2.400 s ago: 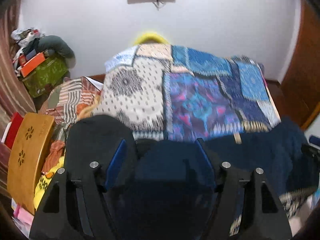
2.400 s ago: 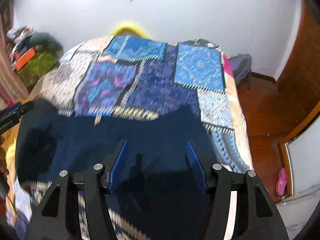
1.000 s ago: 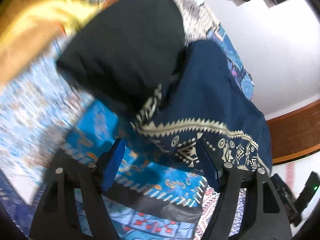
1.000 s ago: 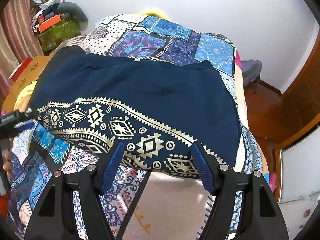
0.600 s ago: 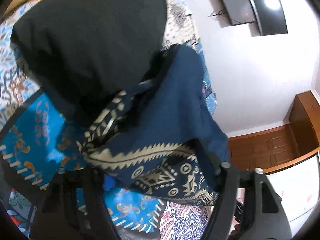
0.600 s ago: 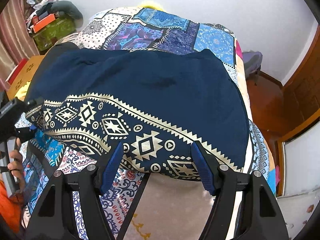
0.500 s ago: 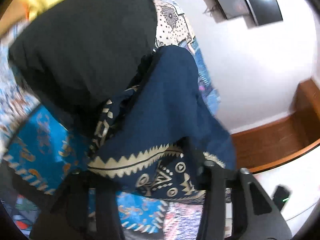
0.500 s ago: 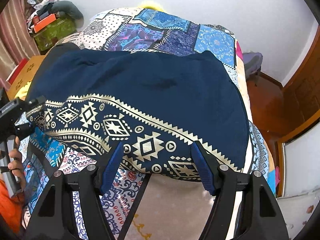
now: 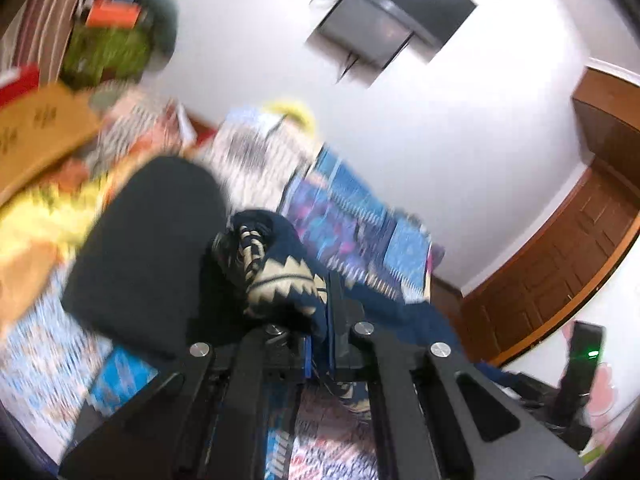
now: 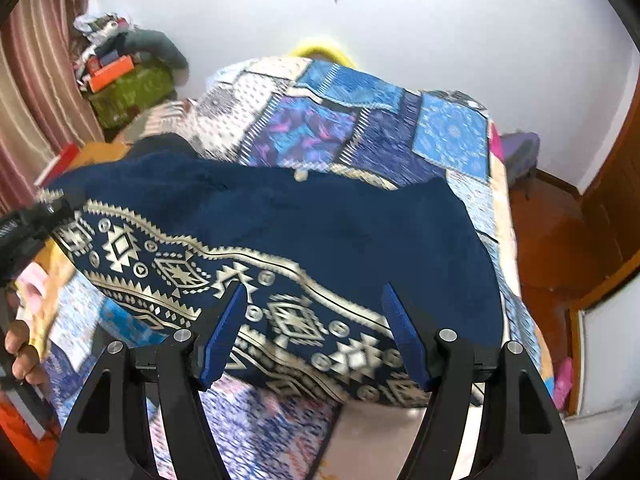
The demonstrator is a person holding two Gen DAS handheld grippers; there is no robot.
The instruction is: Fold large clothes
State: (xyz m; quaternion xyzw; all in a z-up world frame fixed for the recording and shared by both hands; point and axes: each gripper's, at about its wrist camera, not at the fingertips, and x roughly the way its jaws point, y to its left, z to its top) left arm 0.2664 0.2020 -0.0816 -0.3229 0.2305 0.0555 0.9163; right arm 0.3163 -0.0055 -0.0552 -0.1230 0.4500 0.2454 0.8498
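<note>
Navy garment [image 10: 280,216] with gold patterned border lies spread over the patchwork bed [image 10: 452,140]. Left gripper [image 9: 316,320] fingers clamp its bunched corner; right gripper [image 10: 316,328] fingers spread wide, holding nothing, above its border.

Navy garment [image 10: 320,216] with cream geometric border; blue-purple patchwork bedspread [image 10: 360,120].

Bed [image 10: 452,140] under patchwork bedspread [image 10: 312,128], navy patterned garment [image 10: 304,216] and black cloth [image 9: 148,248] on top.
</note>
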